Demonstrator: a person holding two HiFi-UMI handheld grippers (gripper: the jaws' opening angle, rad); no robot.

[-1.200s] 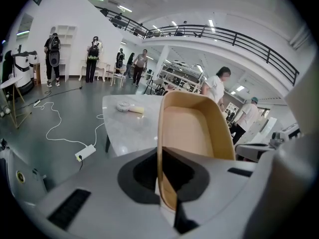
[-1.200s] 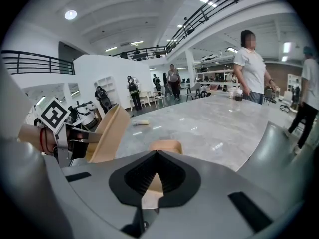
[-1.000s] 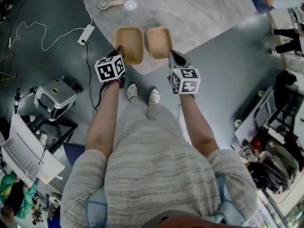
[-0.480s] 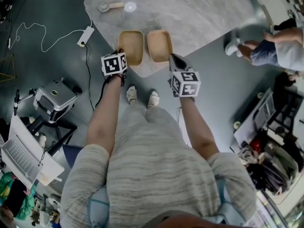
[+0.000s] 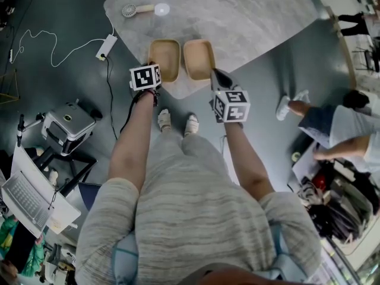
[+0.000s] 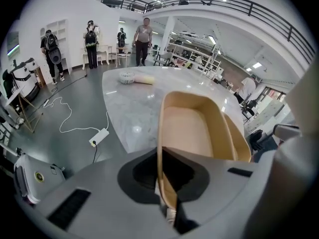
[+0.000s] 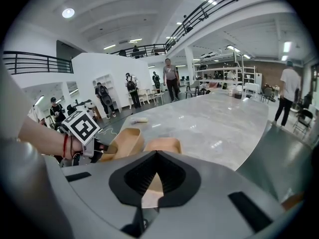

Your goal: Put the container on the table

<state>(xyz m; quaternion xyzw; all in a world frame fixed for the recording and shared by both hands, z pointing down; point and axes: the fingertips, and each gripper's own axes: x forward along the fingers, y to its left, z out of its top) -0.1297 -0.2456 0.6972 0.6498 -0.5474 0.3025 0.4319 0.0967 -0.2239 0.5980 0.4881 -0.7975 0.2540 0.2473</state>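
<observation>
Two tan oval containers lie side by side over the near edge of the marble table [image 5: 249, 16]. My left gripper [image 5: 149, 65] is shut on the near rim of the left container [image 5: 164, 58]; that thin rim [image 6: 164, 183] runs between the jaws. My right gripper [image 5: 215, 74] is shut on the near rim of the right container [image 5: 199, 57], and its wall [image 7: 149, 183] is pinched in the jaws. Both containers are empty. I cannot tell whether they rest on the tabletop or hang just above it.
A small hand fan [image 5: 132, 9] and a white disc [image 5: 161, 8] lie at the table's far left. A power strip [image 5: 107, 43] and cable lie on the floor at the left, with a grey machine [image 5: 68, 123] nearer. A person [image 5: 332, 129] walks at the right.
Both grippers and their containers have shifted a little farther over the table. The person at the right has walked from the far side towards the near right.
</observation>
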